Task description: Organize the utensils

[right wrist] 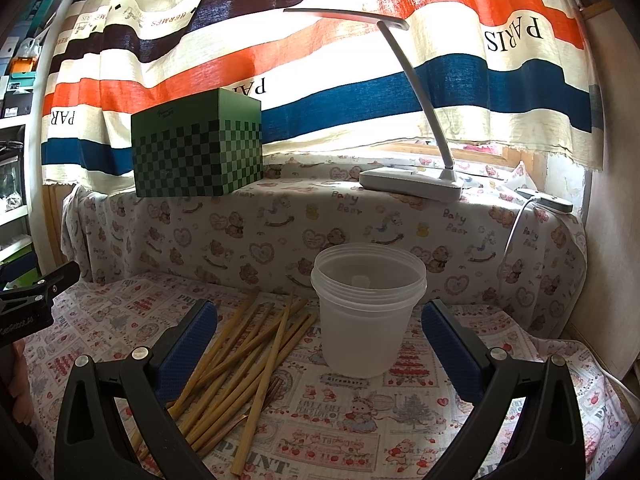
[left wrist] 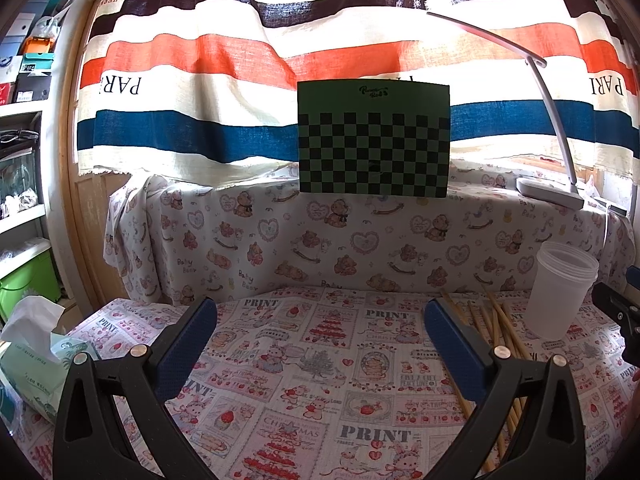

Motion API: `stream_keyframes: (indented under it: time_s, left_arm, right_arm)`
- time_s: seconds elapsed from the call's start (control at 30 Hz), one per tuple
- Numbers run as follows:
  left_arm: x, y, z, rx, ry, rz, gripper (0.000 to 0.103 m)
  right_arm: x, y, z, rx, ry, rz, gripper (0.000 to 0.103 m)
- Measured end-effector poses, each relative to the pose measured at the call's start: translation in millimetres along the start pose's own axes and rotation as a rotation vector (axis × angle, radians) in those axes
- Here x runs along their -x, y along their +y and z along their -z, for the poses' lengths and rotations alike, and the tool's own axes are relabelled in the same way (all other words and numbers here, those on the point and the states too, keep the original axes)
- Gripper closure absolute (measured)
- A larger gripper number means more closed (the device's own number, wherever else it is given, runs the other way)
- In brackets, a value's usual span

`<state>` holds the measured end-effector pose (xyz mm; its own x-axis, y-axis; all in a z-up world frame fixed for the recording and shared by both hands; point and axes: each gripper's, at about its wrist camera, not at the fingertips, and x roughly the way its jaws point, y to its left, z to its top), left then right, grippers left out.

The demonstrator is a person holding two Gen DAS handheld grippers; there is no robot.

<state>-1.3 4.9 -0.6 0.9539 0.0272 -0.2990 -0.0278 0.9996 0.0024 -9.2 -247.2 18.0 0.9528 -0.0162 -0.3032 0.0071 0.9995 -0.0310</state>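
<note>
Nearest, both claws stand with their blue-padded jaws wide apart and nothing between them, so no grasp has begun. The right claw (right wrist: 319, 330) hovers low over the patterned desk (right wrist: 400, 420), aimed at the work: its left jaw overlaps the sticks, its right jaw stands clear to the right of the cup. The left claw (left wrist: 320, 332) hangs over bare cloth towards the desk's left side, apparently waiting.

The sticks (right wrist: 244, 360), thin bamboo chopsticks by the look of them, lie loose and crossed in a flat heap on the desk, fanning out towards the back edge. Lying flat and overlapped, they will probably need picking singly or in a small bunch.

Just right of the heap, touching or nearly touching its far ends, stands the cup (right wrist: 366, 312), a clear plastic tub, upright, lidless and empty; it seems set there to receive the sticks.

Farther back, on a cloth-draped ledge, sit a green checkered box (right wrist: 196, 148) and a lamp (right wrist: 408, 180), both outside the work.
</note>
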Motion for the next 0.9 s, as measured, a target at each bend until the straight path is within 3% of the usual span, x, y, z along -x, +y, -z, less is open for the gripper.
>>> stream_keyframes:
  time_s: [0.9]
  left_arm:
    - [-1.1,0.4,-0.4,0.001,0.004,0.0,0.0]
  right_arm:
    - [0.9,0.4,-0.5,0.005,0.002,0.002,0.0]
